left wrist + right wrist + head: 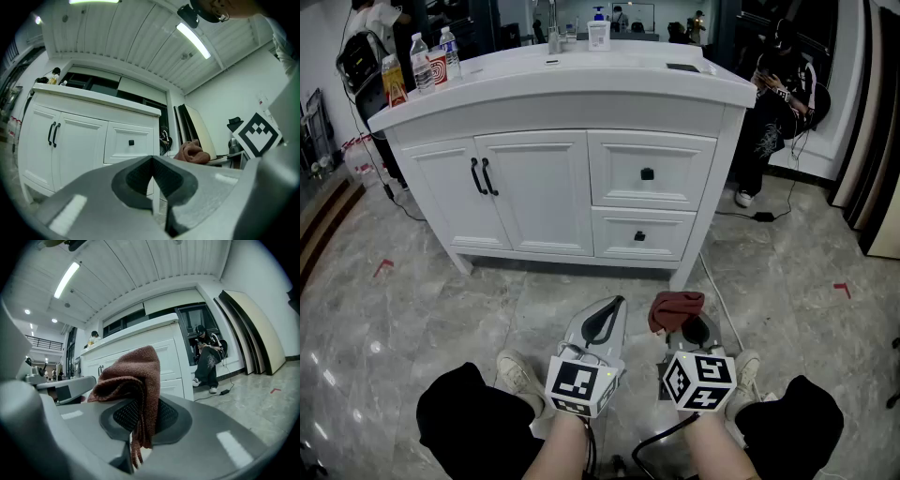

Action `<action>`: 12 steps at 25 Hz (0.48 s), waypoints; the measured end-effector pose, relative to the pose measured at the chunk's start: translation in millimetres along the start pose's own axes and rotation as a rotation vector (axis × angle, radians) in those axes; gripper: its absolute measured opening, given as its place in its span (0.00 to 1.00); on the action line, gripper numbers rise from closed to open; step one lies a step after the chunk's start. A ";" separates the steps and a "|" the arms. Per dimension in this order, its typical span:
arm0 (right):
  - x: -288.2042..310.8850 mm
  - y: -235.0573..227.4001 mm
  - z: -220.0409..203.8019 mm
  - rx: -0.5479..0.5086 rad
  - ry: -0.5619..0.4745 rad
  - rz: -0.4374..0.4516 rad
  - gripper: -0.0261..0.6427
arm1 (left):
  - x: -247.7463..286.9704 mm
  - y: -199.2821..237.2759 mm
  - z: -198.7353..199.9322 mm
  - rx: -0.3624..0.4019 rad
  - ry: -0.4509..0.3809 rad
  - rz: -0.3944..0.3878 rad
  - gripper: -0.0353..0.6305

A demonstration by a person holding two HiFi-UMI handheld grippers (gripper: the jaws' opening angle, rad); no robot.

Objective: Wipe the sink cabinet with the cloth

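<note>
Cloth (677, 307) first: I'm looking at a rust-red knitted rag, bunched and folded over. It sits in my right gripper (690, 330), low over the marbled floor (787, 309) and well apart from the sink cabinet (539, 192). In the right gripper view the cloth (134, 380) is pinched between the two dark pads (119, 416). The jaws are clamped tight on it, and a frayed tail dangles down through the gap.

My left gripper (606, 319) rides just beside the right one. The left gripper view shows its jaws pressed together, pads (136, 180) meeting at the tip with nothing between them.

The cabinet is white with a curved top, front face towards me. Running the count:
- two doors (534, 202) with two black bar handles (484, 176)
- two drawers (619, 167), each with one black knob (647, 173)
- two clear water bottles (420, 62) on the counter's left end
- one pump bottle (598, 30) near the faucet (551, 19)
- two red tape marks (382, 267) on the floor
- one person (773, 103) in black, sitting to the cabinet's right
</note>
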State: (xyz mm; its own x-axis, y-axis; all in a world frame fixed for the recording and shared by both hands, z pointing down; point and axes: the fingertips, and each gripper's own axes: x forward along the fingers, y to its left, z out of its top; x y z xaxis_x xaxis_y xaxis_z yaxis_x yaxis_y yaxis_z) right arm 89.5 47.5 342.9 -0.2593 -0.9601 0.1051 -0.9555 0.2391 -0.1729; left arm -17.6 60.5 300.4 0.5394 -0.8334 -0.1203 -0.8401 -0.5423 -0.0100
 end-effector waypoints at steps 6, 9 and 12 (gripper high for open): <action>-0.3 -2.2 -0.7 -0.003 0.004 -0.003 0.16 | 0.6 -1.2 0.3 -0.001 0.000 -0.001 0.05; 0.3 -2.3 -1.8 -0.003 0.006 -0.004 0.16 | 0.6 -0.5 -0.3 -0.002 -0.001 0.000 0.05; 0.2 -3.2 -2.2 0.008 0.000 -0.006 0.16 | 1.2 0.0 -1.5 -0.005 0.001 0.002 0.05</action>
State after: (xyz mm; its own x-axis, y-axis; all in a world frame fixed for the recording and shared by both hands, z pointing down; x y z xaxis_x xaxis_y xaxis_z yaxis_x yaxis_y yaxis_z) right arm 92.2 46.9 345.6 -0.2537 -0.9615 0.1058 -0.9558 0.2324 -0.1802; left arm -16.8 59.4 301.8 0.5379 -0.8346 -0.1189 -0.8408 -0.5413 -0.0048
